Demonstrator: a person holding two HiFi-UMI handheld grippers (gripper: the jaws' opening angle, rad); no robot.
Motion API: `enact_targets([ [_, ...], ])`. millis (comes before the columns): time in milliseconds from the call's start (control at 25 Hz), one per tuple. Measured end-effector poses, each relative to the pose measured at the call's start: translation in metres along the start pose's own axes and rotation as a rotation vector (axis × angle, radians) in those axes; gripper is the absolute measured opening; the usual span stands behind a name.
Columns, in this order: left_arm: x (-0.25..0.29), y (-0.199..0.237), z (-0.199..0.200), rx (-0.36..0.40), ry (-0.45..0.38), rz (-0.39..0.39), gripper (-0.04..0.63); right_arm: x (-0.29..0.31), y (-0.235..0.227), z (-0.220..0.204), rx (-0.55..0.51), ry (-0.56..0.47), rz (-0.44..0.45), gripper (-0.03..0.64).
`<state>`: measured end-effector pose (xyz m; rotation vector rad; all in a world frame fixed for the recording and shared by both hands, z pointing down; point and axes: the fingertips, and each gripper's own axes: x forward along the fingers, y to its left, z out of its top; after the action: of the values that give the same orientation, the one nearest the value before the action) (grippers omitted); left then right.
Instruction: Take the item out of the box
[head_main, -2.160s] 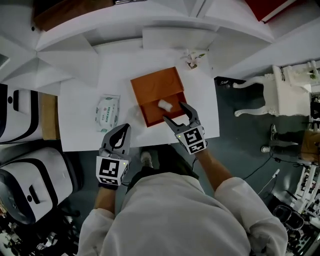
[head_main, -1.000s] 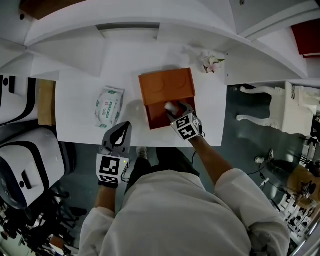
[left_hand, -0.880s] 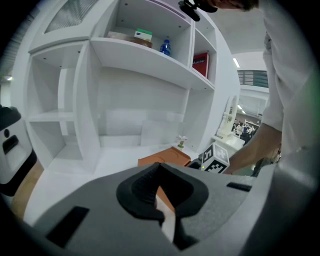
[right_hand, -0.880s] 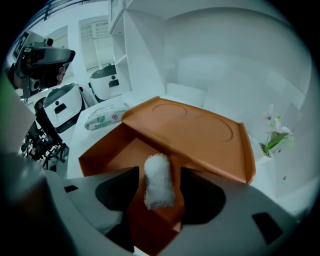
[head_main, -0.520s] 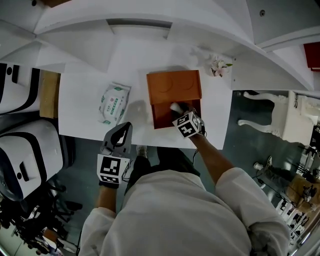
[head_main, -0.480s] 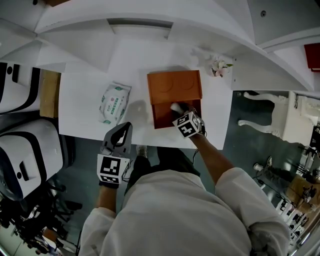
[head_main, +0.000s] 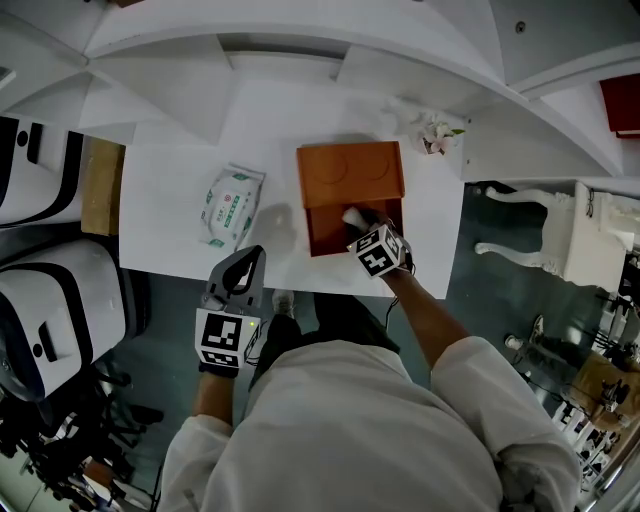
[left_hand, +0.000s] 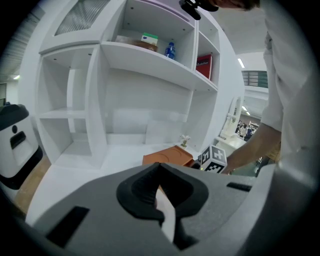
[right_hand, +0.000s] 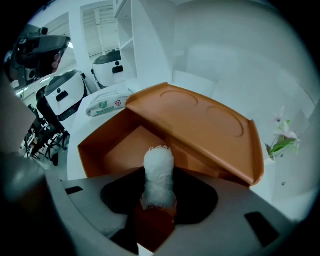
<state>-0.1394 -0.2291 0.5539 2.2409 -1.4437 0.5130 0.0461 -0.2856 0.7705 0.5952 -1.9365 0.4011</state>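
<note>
An orange box (head_main: 325, 236) stands open on the white table (head_main: 170, 225), its lid (head_main: 350, 174) tilted back. Inside it a white gauze roll (head_main: 352, 215) stands between the jaws of my right gripper (head_main: 362, 222). In the right gripper view the roll (right_hand: 159, 172) rises from between the two jaws, which are closing and press its lower part, above the box floor (right_hand: 115, 150). My left gripper (head_main: 247, 264) hangs at the table's near edge, shut and empty. From the left gripper view the jaws of the left gripper (left_hand: 159, 167) meet, with the box (left_hand: 167, 159) beyond.
A green-and-white pack of wipes (head_main: 232, 206) lies left of the box. A small flower sprig (head_main: 436, 133) stands at the table's far right corner. White shelves rise behind the table. White machines (head_main: 50, 320) stand on the floor at left, a white chair (head_main: 540, 230) at right.
My right gripper has gone down into the box and its jaws have narrowed around the white roll. The left gripper has stayed at the table edge.
</note>
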Motion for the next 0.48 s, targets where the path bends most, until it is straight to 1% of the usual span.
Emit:
enact_targets([
  [280,-0.008,-0.007,0.005,0.024,-0.017,-0.017,0.006,-0.023,0.003,0.006,0.017,-0.053,-0.028,0.189],
  [480,-0.014,-0.015,0.017,0.054,-0.046,-0.04,0.006,-0.047,0.0,0.017,0.033,-0.113,-0.069,0.189],
])
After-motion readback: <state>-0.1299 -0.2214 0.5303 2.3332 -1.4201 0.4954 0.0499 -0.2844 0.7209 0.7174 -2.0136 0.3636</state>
